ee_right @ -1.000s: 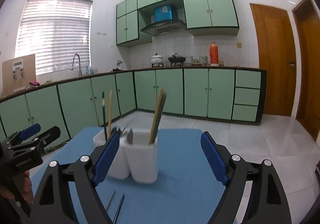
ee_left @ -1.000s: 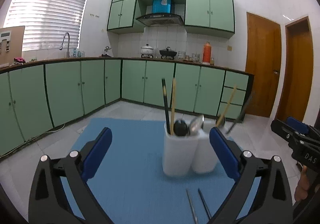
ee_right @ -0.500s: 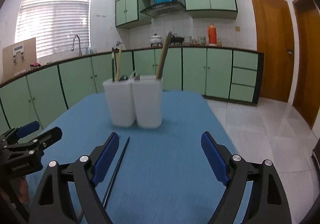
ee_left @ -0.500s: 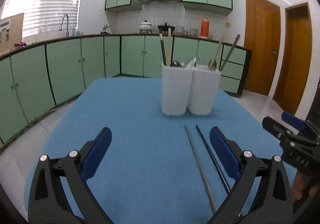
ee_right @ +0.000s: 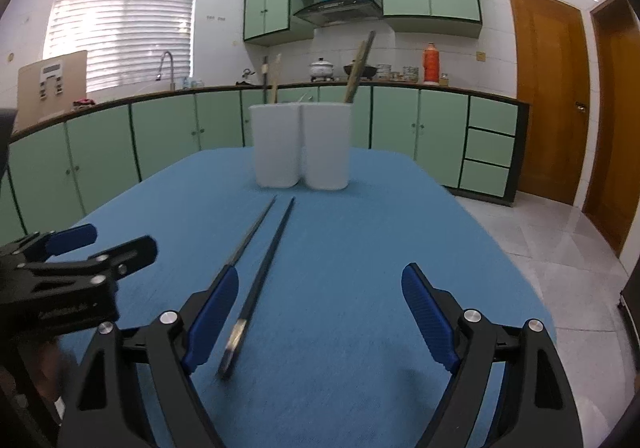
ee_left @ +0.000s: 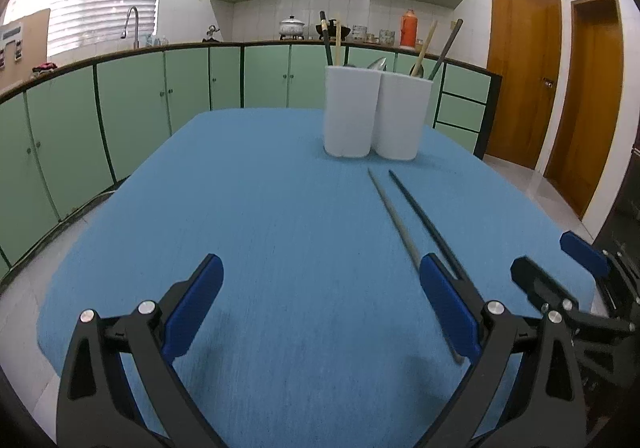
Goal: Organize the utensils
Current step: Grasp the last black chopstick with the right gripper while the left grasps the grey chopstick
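Nearest me, I am holding both tools low over the blue cloth-covered tabletop [ee_left: 280, 228]. The left hand-held gripper [ee_left: 316, 304] is standing wide apart and gripping nothing. The right hand-held gripper [ee_right: 320, 312] is also wide, its jaws just starting to close, with nothing pressed between the pads.

The two thin dark chopsticks [ee_right: 260, 248] are lying flat on the cloth, side by side and nearly parallel, pointing away toward the holder. The near end of one is lying between the right jaws, just beside the left blue pad [ee_right: 212, 312]; I cannot tell if it is touching.

Risks I am watching, as my own judgement:
- Sticks so thin and flat may be slipping under the pads, or one pad may be nudging a stick and rolling it off.
- Both tools are working near each other; they may be colliding.

Farther off, the two white plastic utensil cups [ee_left: 372, 111] are standing upright, touching, already holding chopsticks and spoons. A long stick carried carelessly may be knocking them over or catching those upright utensils.
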### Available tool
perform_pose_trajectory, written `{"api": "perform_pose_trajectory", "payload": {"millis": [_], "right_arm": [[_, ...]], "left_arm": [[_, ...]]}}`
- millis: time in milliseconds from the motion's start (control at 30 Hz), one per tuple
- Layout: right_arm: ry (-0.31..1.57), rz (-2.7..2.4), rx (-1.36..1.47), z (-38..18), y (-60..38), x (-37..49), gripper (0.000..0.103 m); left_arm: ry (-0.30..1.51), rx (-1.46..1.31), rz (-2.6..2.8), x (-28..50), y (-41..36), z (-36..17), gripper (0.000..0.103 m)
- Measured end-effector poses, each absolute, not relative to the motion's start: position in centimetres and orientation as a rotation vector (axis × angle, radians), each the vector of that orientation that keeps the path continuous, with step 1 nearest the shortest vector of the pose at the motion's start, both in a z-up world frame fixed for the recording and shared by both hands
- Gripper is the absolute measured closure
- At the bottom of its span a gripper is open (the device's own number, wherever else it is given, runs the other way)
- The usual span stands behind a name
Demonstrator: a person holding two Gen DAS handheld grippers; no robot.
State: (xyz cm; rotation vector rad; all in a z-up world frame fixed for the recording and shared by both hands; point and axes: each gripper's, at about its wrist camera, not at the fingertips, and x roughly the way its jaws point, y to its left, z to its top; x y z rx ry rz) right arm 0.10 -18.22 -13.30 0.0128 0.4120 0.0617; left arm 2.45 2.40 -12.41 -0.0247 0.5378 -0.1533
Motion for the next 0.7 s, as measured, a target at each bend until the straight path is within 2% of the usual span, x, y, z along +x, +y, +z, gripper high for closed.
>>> {"api": "perform_pose_trajectory", "payload": {"millis": [267,700], "right_arm": [[0.459,0.111,-0.015,-15.3,-16.0,-1.6,0.045],[0.454,0.115,-0.01,-16.4,-15.1,-1.6,0.072]], "left_arm": [[0.574,-0.028,-0.148,0.8,2.3,-13.9,0.007],[0.572,-0.04,-0.135,-0.2,2.5,-14.1,0.007]]}}
